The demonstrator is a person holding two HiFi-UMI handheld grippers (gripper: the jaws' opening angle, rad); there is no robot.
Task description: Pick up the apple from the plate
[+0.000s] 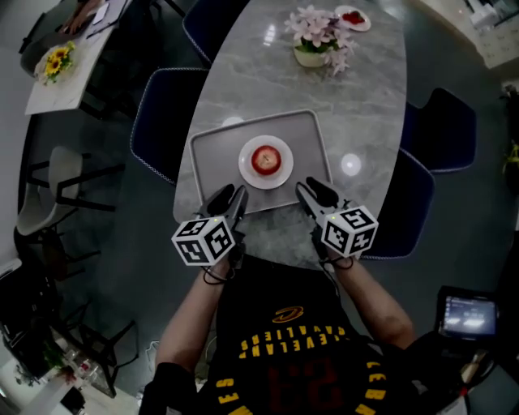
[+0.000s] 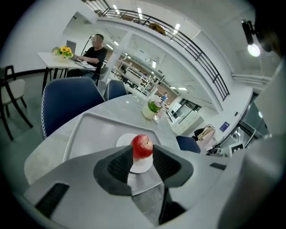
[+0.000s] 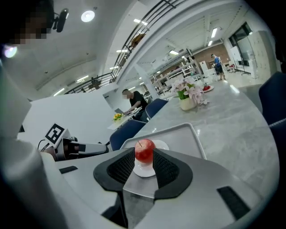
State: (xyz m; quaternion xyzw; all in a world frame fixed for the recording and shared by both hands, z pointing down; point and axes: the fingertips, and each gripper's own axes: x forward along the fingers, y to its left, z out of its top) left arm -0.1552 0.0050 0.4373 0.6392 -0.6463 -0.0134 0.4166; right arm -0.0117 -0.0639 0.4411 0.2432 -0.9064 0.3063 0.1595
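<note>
A red apple (image 1: 265, 159) sits upright on a small white plate (image 1: 277, 175), which lies in the middle of a grey tray (image 1: 212, 159) on the marble table. My left gripper (image 1: 228, 200) hovers over the tray's near left corner, jaws open and empty. My right gripper (image 1: 311, 193) hangs over the near right corner, also open and empty. Both point at the apple from a short way off. Down the left gripper view the apple (image 2: 142, 146) shows in the gap between the fingers (image 2: 115, 163); the right gripper view shows the apple (image 3: 144, 150) the same way.
A pot of pink flowers (image 1: 318, 39) and a small plate of red fruit (image 1: 353, 18) stand at the table's far end. Dark blue chairs (image 1: 159, 121) flank the table on both sides. Behind, a person sits at a side table (image 2: 62, 60) with yellow flowers.
</note>
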